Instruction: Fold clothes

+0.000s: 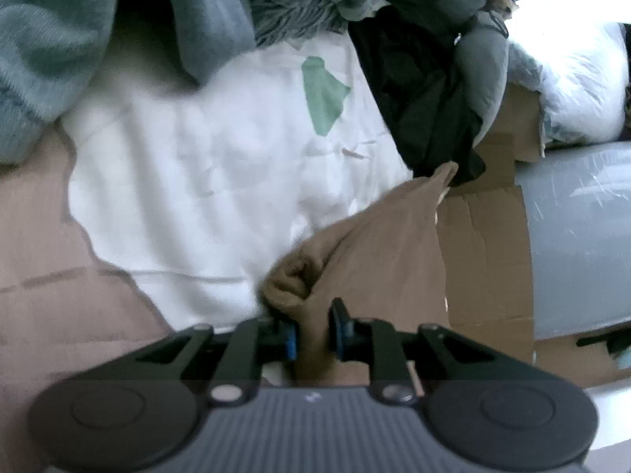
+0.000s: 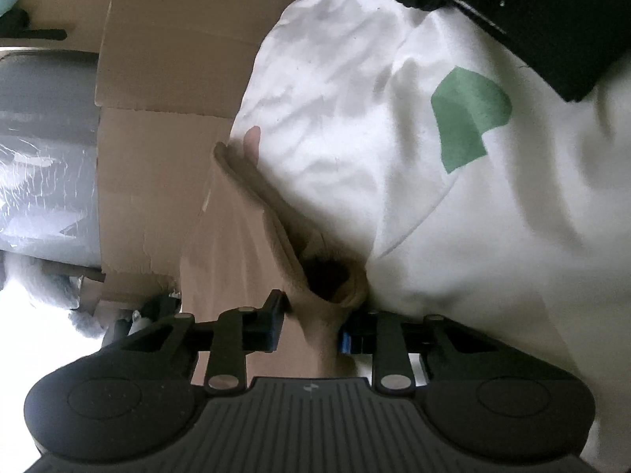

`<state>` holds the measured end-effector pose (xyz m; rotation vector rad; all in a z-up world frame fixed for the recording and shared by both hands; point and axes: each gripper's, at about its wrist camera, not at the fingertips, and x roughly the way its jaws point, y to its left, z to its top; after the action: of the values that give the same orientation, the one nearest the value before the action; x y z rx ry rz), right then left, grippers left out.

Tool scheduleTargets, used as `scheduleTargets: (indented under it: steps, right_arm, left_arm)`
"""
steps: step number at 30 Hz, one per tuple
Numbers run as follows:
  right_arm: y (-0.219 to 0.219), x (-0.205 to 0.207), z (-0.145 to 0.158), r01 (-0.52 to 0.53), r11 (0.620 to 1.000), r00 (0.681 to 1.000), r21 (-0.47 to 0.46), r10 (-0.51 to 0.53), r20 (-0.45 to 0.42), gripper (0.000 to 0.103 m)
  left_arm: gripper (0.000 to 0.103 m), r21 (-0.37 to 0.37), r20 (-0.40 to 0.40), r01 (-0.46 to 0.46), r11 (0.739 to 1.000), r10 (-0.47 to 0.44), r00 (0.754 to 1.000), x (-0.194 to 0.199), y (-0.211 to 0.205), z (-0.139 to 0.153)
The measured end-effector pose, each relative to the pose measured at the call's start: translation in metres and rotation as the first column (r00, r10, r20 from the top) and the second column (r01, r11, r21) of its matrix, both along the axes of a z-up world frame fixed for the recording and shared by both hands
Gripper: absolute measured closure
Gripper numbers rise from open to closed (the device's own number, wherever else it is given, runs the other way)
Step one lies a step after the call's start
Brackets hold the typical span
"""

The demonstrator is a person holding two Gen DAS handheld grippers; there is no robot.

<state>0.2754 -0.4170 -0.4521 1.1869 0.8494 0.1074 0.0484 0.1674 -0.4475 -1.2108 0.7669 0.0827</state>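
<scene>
A brown garment lies partly over a white garment that has a green patch. My left gripper is shut on a bunched edge of the brown cloth, which fills the narrow gap between the blue-padded fingers. In the right wrist view the same brown garment runs as a folded strip along the white garment. My right gripper is shut on its near end, where the cloth gathers into a dark hollow.
Flattened cardboard lies under the clothes. A fuzzy grey-blue garment and a black garment are piled at the back. A grey rounded container stands beside the cardboard. A black object overlaps the white garment.
</scene>
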Motion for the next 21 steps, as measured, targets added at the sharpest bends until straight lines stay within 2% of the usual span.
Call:
scheduleTargets:
  steps: [2,3,6,14,18,21]
  right_arm:
    - [0.001,0.001,-0.002,-0.001,1.0,1.0,0.003,0.001,0.005,0.076]
    - [0.001,0.001,-0.003,-0.003,1.0,1.0,0.009,0.003,0.006,0.086]
    - [-0.002,0.003,-0.004,-0.018,1.0,1.0,0.011,0.018,0.008,0.097]
    - [-0.008,0.01,0.008,-0.027,1.0,1.0,-0.003,0.027,-0.008,0.099]
    - [-0.011,0.013,0.021,-0.064,0.997,0.998,-0.037,0.063,-0.01,0.1]
    - [-0.016,0.013,0.03,-0.074,0.996,0.997,-0.049,0.073,-0.02,0.101]
  left_arm:
    - [0.085,0.003,-0.006,0.004,1.0,-0.004,1.0,0.0,0.0,0.001]
    - [0.086,0.006,-0.009,0.006,1.0,-0.006,1.0,0.0,0.0,0.001]
    - [0.093,0.011,-0.03,0.018,1.0,-0.017,0.999,0.001,0.003,0.003]
    - [0.096,0.09,-0.098,0.052,0.995,-0.043,0.994,0.006,-0.003,0.022]
    - [0.096,0.143,-0.149,0.117,0.983,-0.095,0.984,0.013,-0.006,0.037]
    - [0.096,0.155,-0.178,0.15,0.977,-0.121,0.976,0.014,-0.008,0.046]
